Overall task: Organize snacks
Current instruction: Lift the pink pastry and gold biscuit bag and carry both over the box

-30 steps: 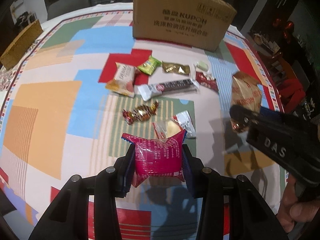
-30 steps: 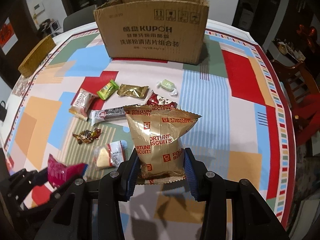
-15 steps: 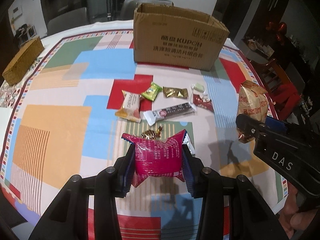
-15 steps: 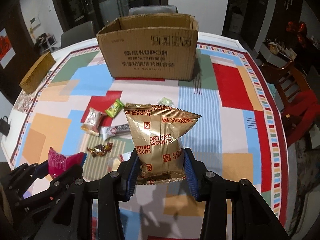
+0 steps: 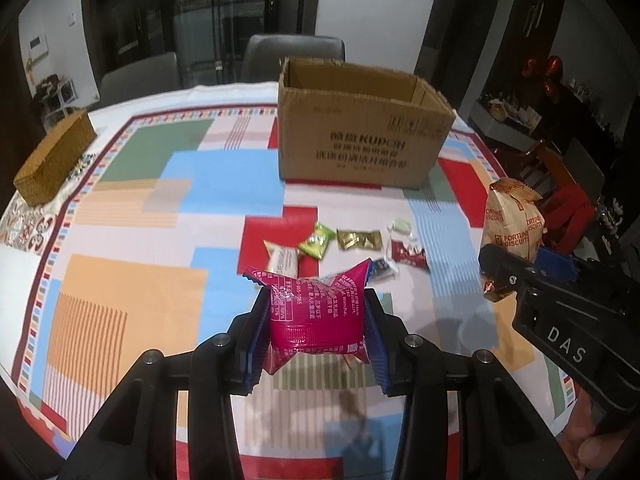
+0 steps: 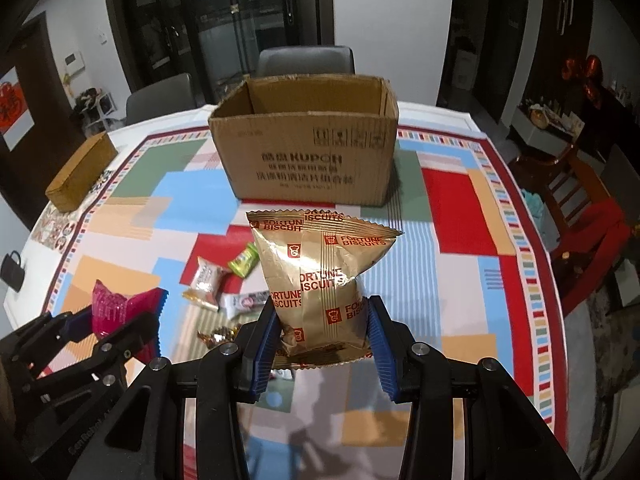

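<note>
Two tongs each grip a snack above the surface [image 5: 132, 240]: left tongs [image 5: 316, 322] clamp a pink packet [image 5: 316, 312], right tongs [image 6: 322, 330] a gold biscuit bag [image 6: 320, 280], both short of the open cardboard box [image 6: 308, 160].

Patterned tablecloth [image 5: 132, 280] covers the round table: blue, red, green, orange blocks, striped border. Woven tan box [image 5: 54, 162] at far left edge, well apart from everything else. Two grey chairs [image 6: 306, 60] behind the table. Dark glass doors [image 6: 224, 20] on back wall. Red-cushioned wooden chair [image 6: 588, 216] at right.
</note>
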